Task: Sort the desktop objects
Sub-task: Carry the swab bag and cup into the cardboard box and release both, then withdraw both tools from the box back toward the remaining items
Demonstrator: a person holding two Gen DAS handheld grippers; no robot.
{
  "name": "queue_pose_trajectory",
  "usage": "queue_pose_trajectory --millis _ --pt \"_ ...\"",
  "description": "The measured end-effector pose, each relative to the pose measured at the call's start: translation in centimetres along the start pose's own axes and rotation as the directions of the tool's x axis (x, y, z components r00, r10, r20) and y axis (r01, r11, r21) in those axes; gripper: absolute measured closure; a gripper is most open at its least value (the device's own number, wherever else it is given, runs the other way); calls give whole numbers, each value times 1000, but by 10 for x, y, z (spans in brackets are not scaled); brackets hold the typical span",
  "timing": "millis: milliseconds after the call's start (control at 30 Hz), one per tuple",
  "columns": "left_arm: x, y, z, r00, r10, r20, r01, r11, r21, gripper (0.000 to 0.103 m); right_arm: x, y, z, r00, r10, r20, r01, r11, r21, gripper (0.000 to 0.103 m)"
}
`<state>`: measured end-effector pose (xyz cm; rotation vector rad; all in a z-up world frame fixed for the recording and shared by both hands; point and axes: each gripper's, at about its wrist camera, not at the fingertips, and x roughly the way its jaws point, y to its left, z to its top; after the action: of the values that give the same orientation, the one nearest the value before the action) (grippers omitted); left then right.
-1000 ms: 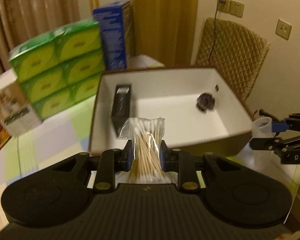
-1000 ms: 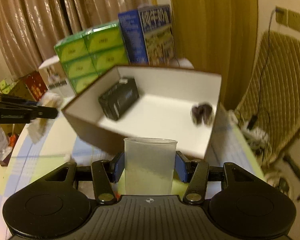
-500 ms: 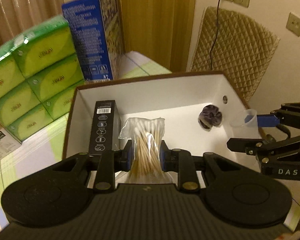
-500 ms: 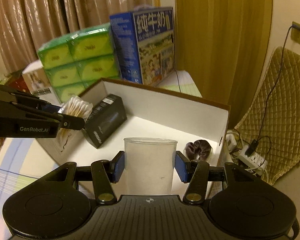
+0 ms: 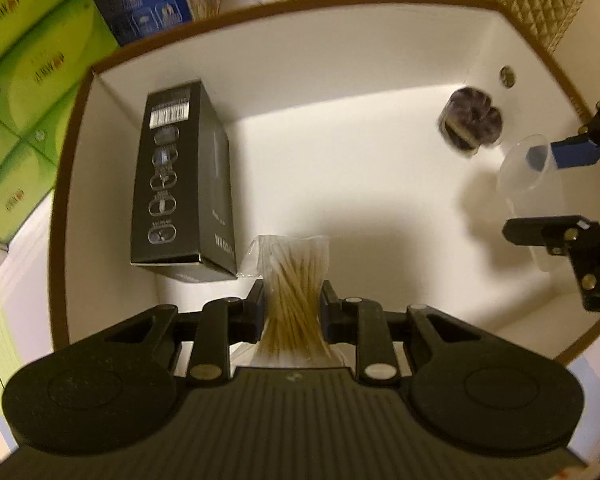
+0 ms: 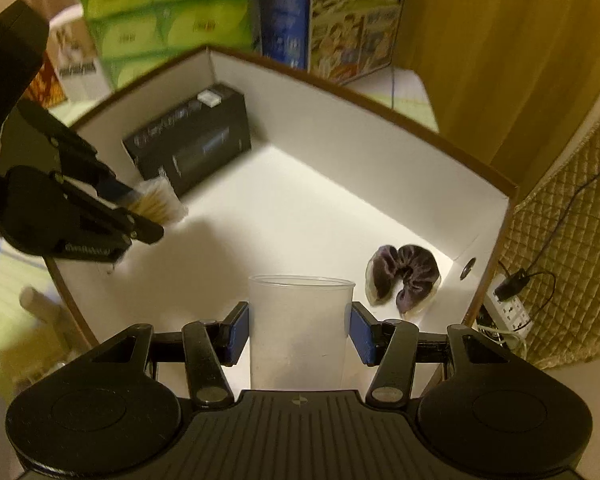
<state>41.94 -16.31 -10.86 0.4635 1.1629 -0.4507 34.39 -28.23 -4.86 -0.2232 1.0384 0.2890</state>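
The bag of cotton swabs (image 5: 291, 280) and the clear plastic cup (image 6: 298, 328) now hang inside the white cardboard box (image 5: 340, 40), having come in over its near rim; both are ready to set down. Your left tongs (image 5: 292, 312) pinch the bag narrowly near the black carton (image 5: 180, 184). Your right tongs (image 6: 298, 330) grip the cup, half open, beside the purple scrunchie (image 6: 404, 276).

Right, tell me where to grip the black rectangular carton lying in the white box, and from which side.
Take the black rectangular carton across its two long side faces, near mid-length, coming from above. It lies flat on the floor of the white box with its broad face up and one long side close to the wall, so a level approach looks blocked. The gap on the wall side looks narrow, so a finger may fit there only tightly.
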Motion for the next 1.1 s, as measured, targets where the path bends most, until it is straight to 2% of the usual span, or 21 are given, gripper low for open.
queue_pose_trajectory --millis 167,300,433,567,633,700,767,833,933,967,1100 --pt "12 2 0 997 35 -66 -34 999 7 75 9 -1 1 998 11 -54 -14 998 -53 53" --pt "11 4 -1 996 68 -63 -66 997 34 61 15 -1 3 996 14 -90 -22 995 -93 53" --pt "9 8 -4 996 80 -48 -78 996 35 54 18 0 5 994 19 -110 -32 992 -120 53" --pt "7 13 -8 996 77 -44 -76 997 20 52 22 0 7 992 16 -125 -32 991 -128 53" --pt "6 14 -9 996 79 -38 -78 997 22 47 24 1 8 990 24 -140 -42 990 -131 52" --pt "3 15 -8 996 86 -34 -86 996 15 40 25 4 8 988 26 -154 -49 987 -153 36" --pt "0 16 -9 996 89 -29 -89 996 3 35 22 10 6 992 3 -123 -27 981 -194 22" --pt "-4 16 -9 996 83 -22 -83 997 -3 29 20 11 7 993 -41 -110 17 978 -208 18" --pt "-11 16 -9 997 73 -14 -73 997 -5 21 14 6 7 995 -30 -95 13 984 -179 13" --pt "-13 16 -9 997 74 -10 -74 997 -6 20 12 5 7 996 -26 -91 10 985 -171 9" --pt "-24 16 -11 998 70 -1 -70 997 -20 18 2 6 6 997 -18 -70 6 984 -176 5"
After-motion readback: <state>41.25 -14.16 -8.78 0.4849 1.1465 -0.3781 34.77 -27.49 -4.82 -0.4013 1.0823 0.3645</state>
